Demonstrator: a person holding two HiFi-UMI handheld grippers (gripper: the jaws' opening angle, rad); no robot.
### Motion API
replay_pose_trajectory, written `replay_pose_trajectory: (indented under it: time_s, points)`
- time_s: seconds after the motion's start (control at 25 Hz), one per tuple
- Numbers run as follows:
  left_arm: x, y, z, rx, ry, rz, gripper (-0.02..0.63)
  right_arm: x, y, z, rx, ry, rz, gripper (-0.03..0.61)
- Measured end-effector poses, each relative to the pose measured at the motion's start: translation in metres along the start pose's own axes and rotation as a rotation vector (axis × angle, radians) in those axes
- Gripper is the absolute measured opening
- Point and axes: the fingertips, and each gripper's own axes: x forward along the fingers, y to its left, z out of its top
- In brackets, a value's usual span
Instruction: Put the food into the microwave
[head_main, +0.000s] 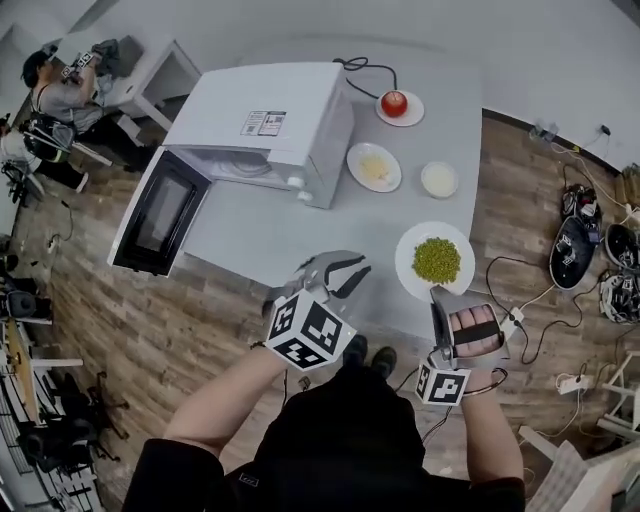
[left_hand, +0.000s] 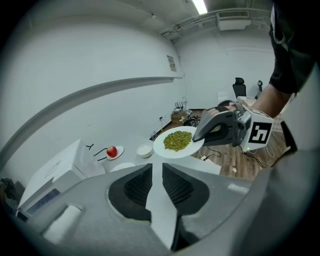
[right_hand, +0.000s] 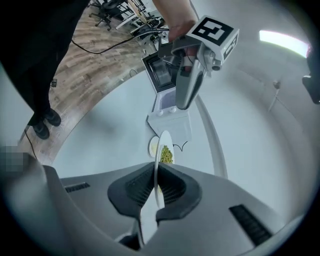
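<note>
Plate (head_main: 405, 255) rim clamped in right claw (head_main: 437, 292) | left claw (head_main: 345, 265) apart, empty | both angled downward

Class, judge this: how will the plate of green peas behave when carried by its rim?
The plate looks rigid, so it probably won't flex. Gripped at one edge by the right gripper, it may tilt. The loose peas would likely roll off then.

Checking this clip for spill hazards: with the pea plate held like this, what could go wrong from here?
The right gripper pinches the plate only at its rim, so it could tilt and the loose peas could roll off. The open, empty left gripper sits between the plate and the microwave, so the plate might bump it on the way.
</note>
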Motion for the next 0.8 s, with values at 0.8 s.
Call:
replay_pose_trajectory:
  time_s: [0.8]
  points:
    - [-0.122,0.016,-0.024,-0.040,-0.002,0.250,0.051,-0.035,-0.085,0.070,-0.011,-0.158,-0.076,0.023]
